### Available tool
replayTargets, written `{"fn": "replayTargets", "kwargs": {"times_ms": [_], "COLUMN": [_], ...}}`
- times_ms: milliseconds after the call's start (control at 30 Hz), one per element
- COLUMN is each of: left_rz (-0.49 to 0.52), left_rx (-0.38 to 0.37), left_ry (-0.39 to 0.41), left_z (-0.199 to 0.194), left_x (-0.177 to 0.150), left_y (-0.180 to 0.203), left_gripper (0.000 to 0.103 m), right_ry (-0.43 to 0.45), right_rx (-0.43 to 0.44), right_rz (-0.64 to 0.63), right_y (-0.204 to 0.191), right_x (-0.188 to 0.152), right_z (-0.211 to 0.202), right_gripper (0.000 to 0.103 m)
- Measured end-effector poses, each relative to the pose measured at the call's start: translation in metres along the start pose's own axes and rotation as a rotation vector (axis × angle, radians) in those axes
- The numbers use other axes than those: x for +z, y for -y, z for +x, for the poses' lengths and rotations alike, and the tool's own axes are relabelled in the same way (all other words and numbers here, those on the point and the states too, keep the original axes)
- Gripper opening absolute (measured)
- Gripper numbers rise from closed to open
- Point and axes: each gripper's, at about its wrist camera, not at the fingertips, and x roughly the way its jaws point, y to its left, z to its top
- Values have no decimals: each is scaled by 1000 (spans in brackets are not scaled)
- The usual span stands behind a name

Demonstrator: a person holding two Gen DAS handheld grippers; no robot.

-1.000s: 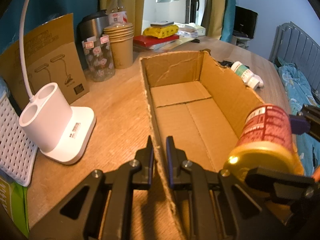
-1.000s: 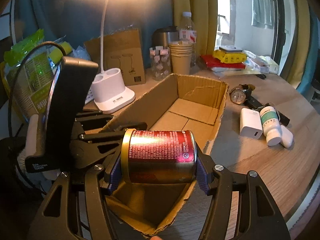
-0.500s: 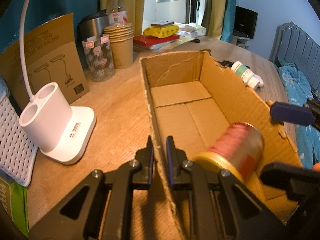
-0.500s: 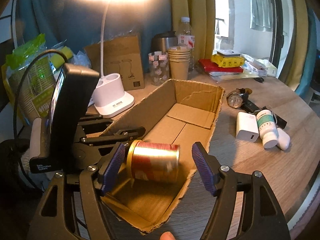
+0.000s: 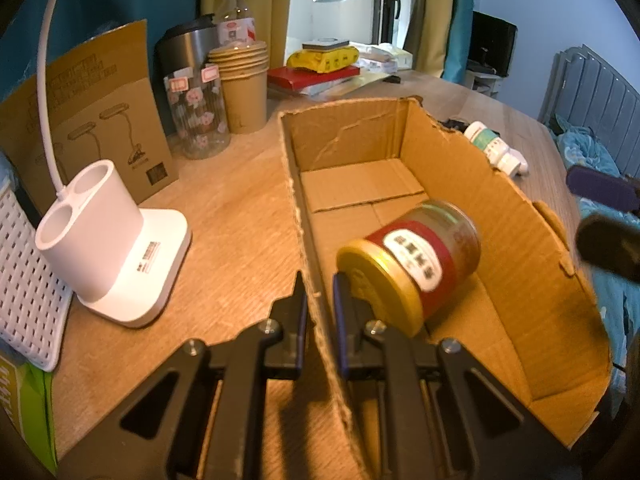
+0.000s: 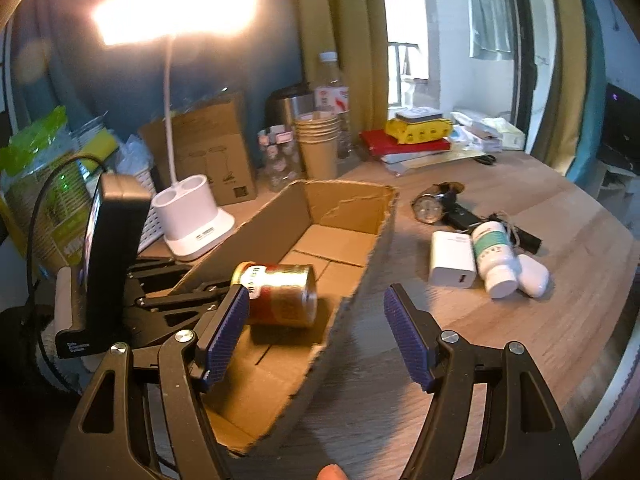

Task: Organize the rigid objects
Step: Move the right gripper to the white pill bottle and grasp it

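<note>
A red-labelled jar with a gold lid (image 5: pixel 412 264) lies on its side on the floor of the open cardboard box (image 5: pixel 520 240), near the box's left wall. It also shows in the right wrist view (image 6: pixel 280 294). My left gripper (image 5: pixel 320 300) is shut on the box's left wall (image 5: pixel 298 208). My right gripper (image 6: pixel 316 332) is open and empty above the box's right wall (image 6: pixel 360 292); the jar lies beyond its left finger.
A white lamp base (image 5: pixel 112 248), a brown carton (image 5: pixel 96 120), a glass jar (image 5: pixel 196 116) and paper cups (image 5: pixel 242 88) stand left of the box. A white charger (image 6: pixel 452 258), pill bottle (image 6: pixel 494 256), white case (image 6: pixel 532 274) and watch (image 6: pixel 430 208) lie right of it.
My right gripper opened and let go of the jar, which dropped into the box and came to lie on its side. The right gripper drew back. The left gripper stayed put.
</note>
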Motion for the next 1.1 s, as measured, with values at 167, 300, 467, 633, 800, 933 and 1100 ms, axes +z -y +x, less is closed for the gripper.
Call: {"fn": "replayTargets", "kwargs": {"times_ms": [167, 300, 467, 633, 800, 933, 1100], "left_rz": [-3, -5, -5, -5, -4, -5, -4], "left_rx": [-5, -7, -7, -7, -7, -7, -7], "left_ry": [-5, -9, -9, -9, -9, -9, -9], "left_z": [1, 2, 3, 3, 3, 3, 3], "left_x": [0, 0, 0, 1, 1, 1, 1], "left_y": [-1, -1, -1, -1, -1, -1, -1], "left_gripper": [13, 13, 13, 13, 13, 13, 13], "right_ry": [15, 21, 30, 42, 34, 24, 8], "right_rx": [-24, -42, -80, -137, -191, -218, -251], "right_rz": [28, 52, 82, 104, 118, 119, 117], "right_y": [15, 29, 51, 78, 104, 118, 135], "right_x": [1, 0, 0, 3, 3, 3, 5], "right_z": [-6, -8, -9, -7, 0, 9, 23], "right_gripper": [73, 73, 73, 73, 73, 73, 73]}}
